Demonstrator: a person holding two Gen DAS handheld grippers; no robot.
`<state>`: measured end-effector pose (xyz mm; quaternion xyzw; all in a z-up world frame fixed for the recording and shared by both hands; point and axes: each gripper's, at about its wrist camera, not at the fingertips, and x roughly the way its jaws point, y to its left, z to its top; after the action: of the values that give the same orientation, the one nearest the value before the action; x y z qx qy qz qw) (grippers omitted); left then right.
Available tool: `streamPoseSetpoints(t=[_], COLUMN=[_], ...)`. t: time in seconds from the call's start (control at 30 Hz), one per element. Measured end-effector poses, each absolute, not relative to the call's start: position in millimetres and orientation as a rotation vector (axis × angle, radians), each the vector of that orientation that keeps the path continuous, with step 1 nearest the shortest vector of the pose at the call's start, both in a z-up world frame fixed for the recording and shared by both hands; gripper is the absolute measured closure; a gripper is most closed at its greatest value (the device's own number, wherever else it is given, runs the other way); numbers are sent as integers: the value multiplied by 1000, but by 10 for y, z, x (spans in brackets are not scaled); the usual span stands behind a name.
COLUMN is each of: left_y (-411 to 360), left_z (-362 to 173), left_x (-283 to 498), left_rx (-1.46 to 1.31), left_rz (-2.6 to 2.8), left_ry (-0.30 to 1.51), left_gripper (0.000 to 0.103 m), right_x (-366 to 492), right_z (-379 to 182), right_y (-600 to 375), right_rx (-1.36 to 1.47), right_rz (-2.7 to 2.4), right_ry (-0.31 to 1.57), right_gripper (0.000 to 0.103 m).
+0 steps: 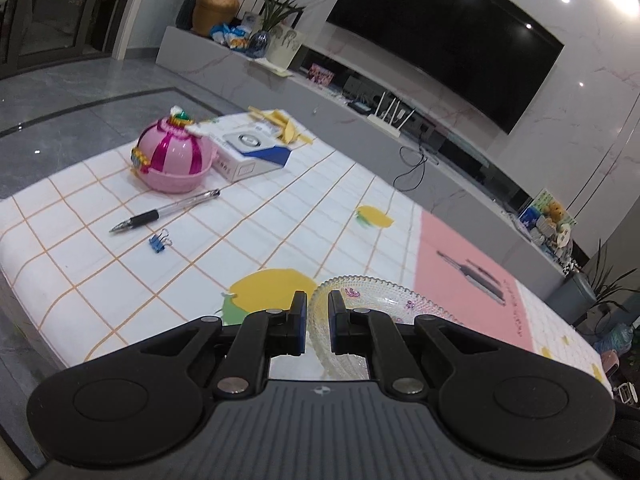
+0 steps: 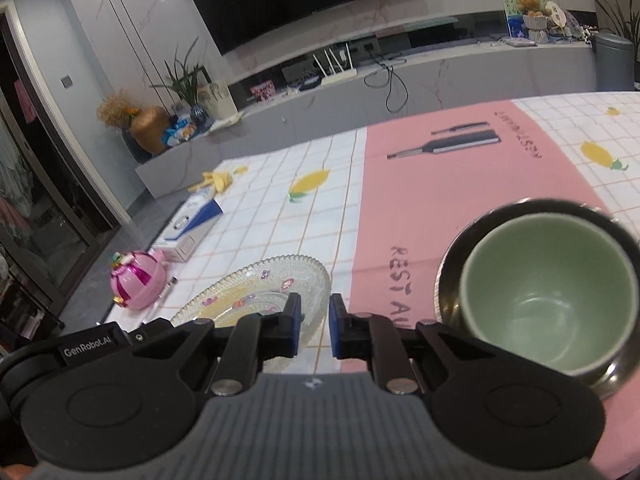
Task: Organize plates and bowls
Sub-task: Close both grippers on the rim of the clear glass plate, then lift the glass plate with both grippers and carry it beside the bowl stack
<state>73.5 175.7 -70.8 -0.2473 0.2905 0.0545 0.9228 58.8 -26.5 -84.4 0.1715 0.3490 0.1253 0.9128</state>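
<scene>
A clear glass plate (image 1: 380, 300) with a beaded rim and small flower prints hangs just above the checked tablecloth. My left gripper (image 1: 318, 320) is shut on its near left rim. In the right wrist view the same plate (image 2: 256, 292) lies to the left, and my right gripper (image 2: 316, 320) is shut on its right rim. At the right, a pale green bowl (image 2: 548, 292) sits inside a larger dark metal bowl (image 2: 448, 280) on the pink mat. The left gripper's black housing (image 2: 88, 350) shows at the plate's far left edge.
On the tablecloth's left part lie a pink dome toy (image 1: 172, 160), a pen (image 1: 164, 212), a blue binder clip (image 1: 160, 240) and a white-and-blue box (image 1: 252, 152). A pink mat (image 2: 440, 184) covers the middle. Beyond the table stand a TV console (image 1: 440, 136) and plants.
</scene>
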Motion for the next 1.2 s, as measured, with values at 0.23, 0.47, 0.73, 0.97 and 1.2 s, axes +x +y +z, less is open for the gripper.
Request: streamPoseSetpoints(t=[0.23,0.47,0.73,0.97,1.2], left_y=[1530,1196,737,207,-402], left_z=[-482,-352,-229,-166,-244], left_x=[595,526,520,598,700], left_rx=[-500,-472,-463,-441,-408], left_rz=[83,32,-48,-137,-249], left_ry=[558,553,544,558,616], left_gripper=[92,92,92,92,92], right_x=[373,203,64,-18,-78], right_z=[-583,-410,-318,-264,-259], right_y=[-559,-914,-1451,-2026,-2692], right_rx=[396,424,478,522,564], right_rz=[262,247,205,144,58], right_ry=[665,620,573,527,482], right_gripper=[90,90,90,90,90])
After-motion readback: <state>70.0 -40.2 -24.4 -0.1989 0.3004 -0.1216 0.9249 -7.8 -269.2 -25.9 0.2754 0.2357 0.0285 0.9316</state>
